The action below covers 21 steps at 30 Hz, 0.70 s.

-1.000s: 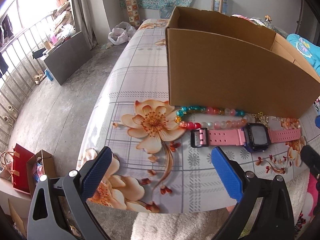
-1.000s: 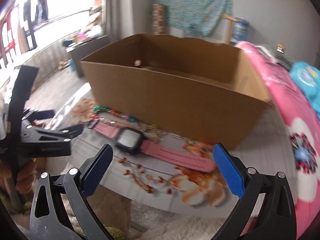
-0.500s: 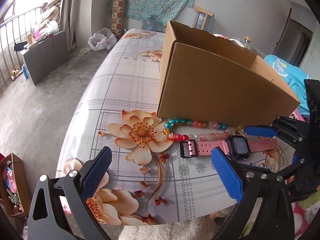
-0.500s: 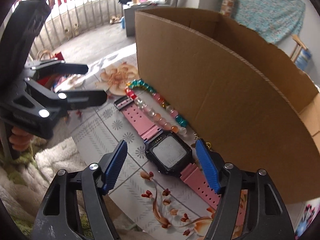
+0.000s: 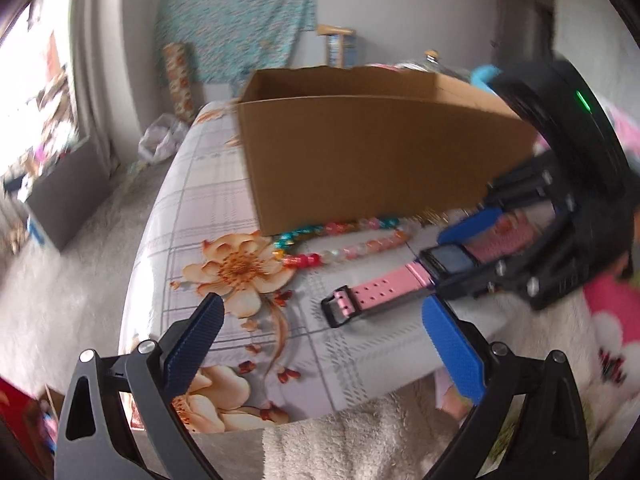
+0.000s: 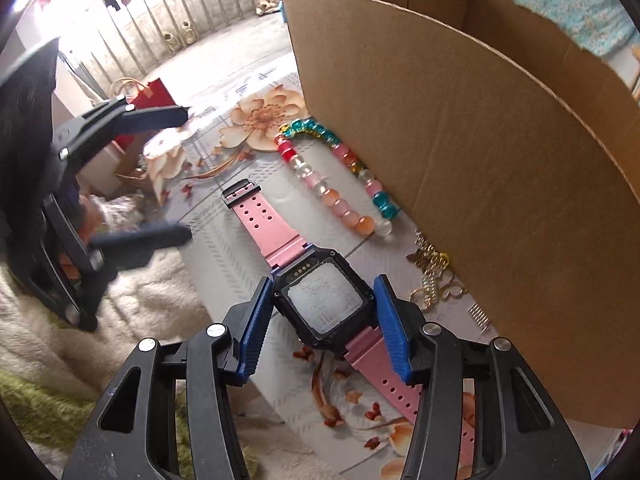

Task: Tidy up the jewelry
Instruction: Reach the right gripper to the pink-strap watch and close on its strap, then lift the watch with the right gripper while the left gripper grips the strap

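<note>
Right claw [image 6: 322,314] pitched steeply down, jaws just closing, pads flanking watch [image 6: 324,304] case beside cardboard box [image 6: 480,160], contact unclear. Left claw [image 5: 324,354] spread apart, empty, angled toward box.

A floral bedsheet [image 5: 208,200] covers the bed; a red bag [image 6: 154,94] sits on the floor beside it.

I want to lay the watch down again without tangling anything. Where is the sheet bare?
Bare: the sheet left of the watch, toward the big printed flower. Crowded: along the box, where the bead bracelet and gold chain lie.
</note>
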### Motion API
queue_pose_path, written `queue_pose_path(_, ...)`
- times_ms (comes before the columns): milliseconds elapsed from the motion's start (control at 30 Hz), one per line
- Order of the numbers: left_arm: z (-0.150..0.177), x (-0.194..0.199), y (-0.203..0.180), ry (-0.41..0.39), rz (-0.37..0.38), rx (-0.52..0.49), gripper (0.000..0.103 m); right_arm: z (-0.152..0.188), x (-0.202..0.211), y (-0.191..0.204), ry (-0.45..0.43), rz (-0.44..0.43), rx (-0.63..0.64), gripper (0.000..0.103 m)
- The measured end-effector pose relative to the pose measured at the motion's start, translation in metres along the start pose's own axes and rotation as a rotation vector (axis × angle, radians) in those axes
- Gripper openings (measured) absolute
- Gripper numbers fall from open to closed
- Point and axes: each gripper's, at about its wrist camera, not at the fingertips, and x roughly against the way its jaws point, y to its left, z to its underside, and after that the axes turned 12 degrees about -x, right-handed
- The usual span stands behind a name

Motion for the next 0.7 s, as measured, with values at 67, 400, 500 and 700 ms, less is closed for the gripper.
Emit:
queue_pose_path(67, -0.003, -0.002, -0.016, 0.002, -0.01, -0.091, 0.089, -0.006, -0.001, -0.01, 0.043, -0.061, -0.023, 0.048)
queue_pose_path(400, -0.003, -0.03, -0.056, 0.048, -0.022, -0.342, 0.027, -0.014, 0.0, -0.021, 0.13, -0.2, -0.02, 0.048)
queue_pose_path(500, -0.006, -0.037, -0.053, 0.061, 0.0, -0.322, 0.017, -0.015, 0.001, -0.03, 0.105, -0.201, -0.036, 0.048)
queue_pose_path(700, -0.021, -0.047, -0.035, 0.069, 0.068, -0.245, 0.012, 0.004, 0.019, -0.038, 0.001, -0.096, -0.081, 0.063)
